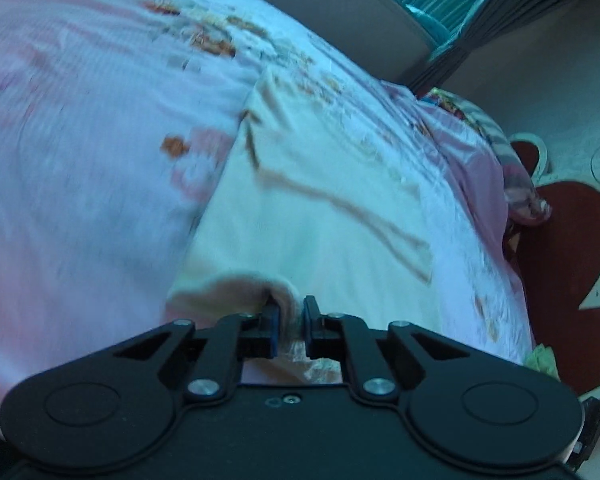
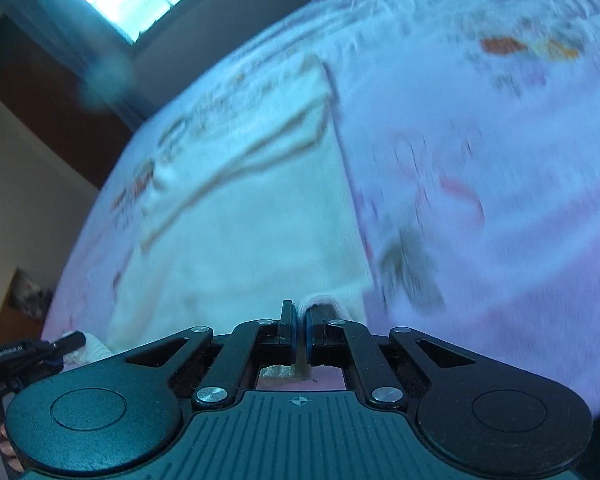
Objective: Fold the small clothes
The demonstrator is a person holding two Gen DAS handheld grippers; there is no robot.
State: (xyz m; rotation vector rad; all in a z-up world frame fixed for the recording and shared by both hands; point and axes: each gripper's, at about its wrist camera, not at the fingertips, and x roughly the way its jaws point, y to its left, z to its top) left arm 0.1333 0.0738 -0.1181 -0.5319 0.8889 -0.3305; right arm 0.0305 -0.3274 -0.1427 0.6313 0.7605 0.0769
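**A:** Quick look at the fold setup. Cream-white ribbed knit garment with tan trim (image 1: 312, 216) lying flat on the pink floral bedsheet (image 1: 80, 160), stretching straight away from both wrist cameras. Long axis running from the near hem out toward the far end of the bed. Left gripper (image 1: 291, 320) pinching a bunched bit of the near edge, fingers (image 1: 273, 318) nearly closed with cloth puckered between them.

**B:** Same on the other side. Right gripper (image 2: 299, 330) clamped tight on a thin fold of that near edge, fingers (image 2: 287, 326) all but touching, just a sliver of fabric between. Garment (image 2: 236, 220) spreading up and to the left from there, so sitting at its right-hand corner. Left gripper's black tip (image 2: 66, 340) poking in at the far left of the right view, roughly level across the same hem.

**A:** So one near corner each, neither really closer than the other. Rest of the cloth all ahead of the fingers, nothing behind.

**B:** Probably means carrying the hem forward over the body, along that long axis. Both frames blurry though, so exact corner spots hard to pin down.
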